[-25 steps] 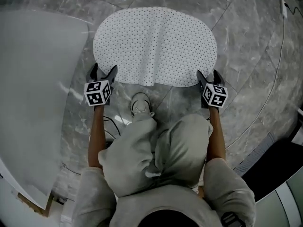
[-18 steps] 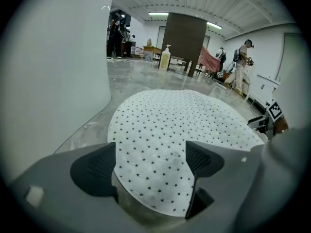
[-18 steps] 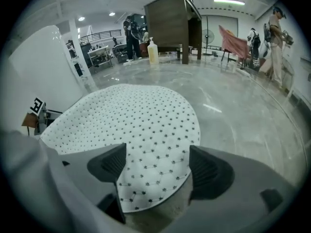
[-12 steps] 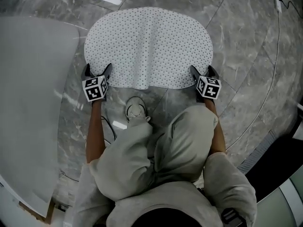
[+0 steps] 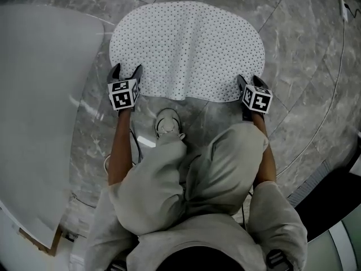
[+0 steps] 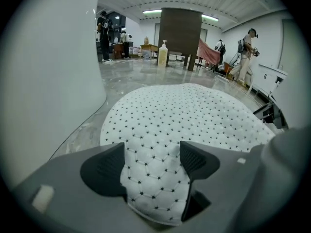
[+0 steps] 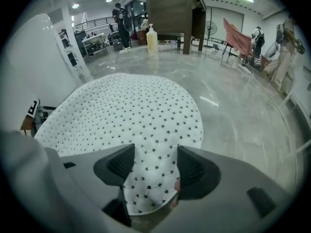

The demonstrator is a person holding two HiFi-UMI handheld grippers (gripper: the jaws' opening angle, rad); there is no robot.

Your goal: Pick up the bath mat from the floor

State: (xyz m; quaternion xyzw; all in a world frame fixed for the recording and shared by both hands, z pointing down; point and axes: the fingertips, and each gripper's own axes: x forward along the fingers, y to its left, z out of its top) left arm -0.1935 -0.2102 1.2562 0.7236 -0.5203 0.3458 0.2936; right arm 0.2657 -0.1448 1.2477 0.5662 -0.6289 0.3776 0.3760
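Checking containers first: one pump bottle (image 7: pixel 152 38) stands on the floor far behind, contents not discernible. White, dark-dotted bath mat (image 5: pixel 186 49) lies flat on the grey marble floor (image 5: pixel 299 66), beside a white curved wall (image 5: pixel 45 95). The left gripper (image 5: pixel 126 70) and right gripper (image 5: pixel 250 81) sit at the mat's near edge, one toward each end. Both pairs of jaws have just been closing and now pinch that edge between their pads, slightly puckered. Room: open hall, dark pillar (image 6: pixel 181 30), people far off.
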